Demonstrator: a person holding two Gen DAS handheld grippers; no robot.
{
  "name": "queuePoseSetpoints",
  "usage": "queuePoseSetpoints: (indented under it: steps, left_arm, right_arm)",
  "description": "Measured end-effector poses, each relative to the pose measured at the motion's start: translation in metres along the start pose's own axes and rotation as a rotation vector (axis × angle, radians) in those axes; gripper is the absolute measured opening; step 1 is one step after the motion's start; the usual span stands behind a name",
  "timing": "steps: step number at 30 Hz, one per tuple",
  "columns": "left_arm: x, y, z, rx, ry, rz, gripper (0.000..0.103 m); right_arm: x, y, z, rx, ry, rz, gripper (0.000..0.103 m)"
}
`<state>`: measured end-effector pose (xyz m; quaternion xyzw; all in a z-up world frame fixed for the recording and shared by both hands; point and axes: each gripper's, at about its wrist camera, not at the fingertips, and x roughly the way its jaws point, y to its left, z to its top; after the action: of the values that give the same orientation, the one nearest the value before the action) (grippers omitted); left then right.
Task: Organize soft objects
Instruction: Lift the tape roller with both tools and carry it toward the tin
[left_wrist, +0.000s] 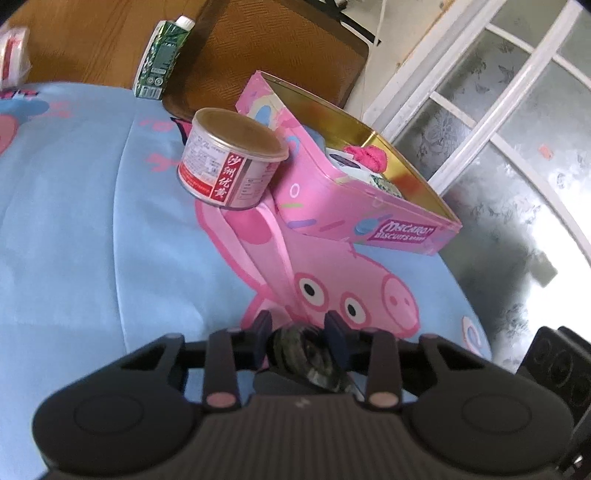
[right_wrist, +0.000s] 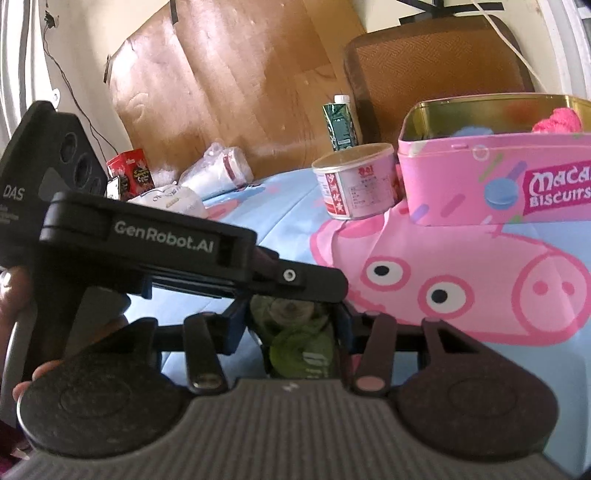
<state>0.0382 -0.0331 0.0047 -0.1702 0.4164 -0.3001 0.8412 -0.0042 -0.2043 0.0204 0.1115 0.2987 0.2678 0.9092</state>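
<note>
A pink biscuit tin (left_wrist: 354, 206) stands open on the blue pig-print blanket (left_wrist: 92, 229); it holds a pink knitted soft thing (left_wrist: 365, 155) and other small items. The tin shows in the right wrist view (right_wrist: 491, 177) too, with the pink soft thing (right_wrist: 557, 120) inside. My left gripper (left_wrist: 299, 332) is shut on a dark green mottled soft roll (left_wrist: 310, 354), low over the blanket, in front of the tin. My right gripper (right_wrist: 291, 325) is shut on a green soft roll (right_wrist: 295, 343). The left gripper's body (right_wrist: 155, 243) lies just in front of it.
A round can (left_wrist: 232, 158) leans by the tin's left side. A green carton (left_wrist: 162, 55) stands behind, against a brown chair back (left_wrist: 273, 51). Plastic bags (right_wrist: 218, 170) and a red packet (right_wrist: 131, 173) lie at the blanket's far left. A window (left_wrist: 517, 110) is on the right.
</note>
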Motion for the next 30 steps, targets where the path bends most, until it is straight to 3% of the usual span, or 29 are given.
queuePoseSetpoints:
  steps: [11,13,19,21,23,30]
  left_arm:
    - [0.000,0.006,0.000,0.000,-0.004,-0.033,0.028]
    - [-0.001,0.009,0.000,-0.002,-0.006,-0.045,0.028]
    - [-0.001,0.015,-0.001,-0.009,-0.015,-0.078,0.028]
    - [0.000,0.016,-0.001,-0.014,-0.017,-0.084,0.028]
    - [-0.001,0.017,-0.001,-0.023,-0.019,-0.089,0.028]
    - [-0.008,0.019,0.002,-0.035,-0.046,-0.106,0.027]
  right_arm:
    - [-0.005,-0.001,-0.003,-0.054,0.008,-0.005,0.055]
    - [-0.007,0.001,-0.004,-0.077,0.008,-0.023,0.060]
    - [-0.008,0.013,-0.009,-0.179,0.023,-0.073,0.061]
    - [-0.007,0.016,-0.011,-0.219,0.023,-0.095,0.060]
    - [-0.005,0.023,-0.013,-0.274,0.031,-0.116,0.047]
    - [-0.003,0.028,-0.011,-0.288,0.025,-0.134,0.047]
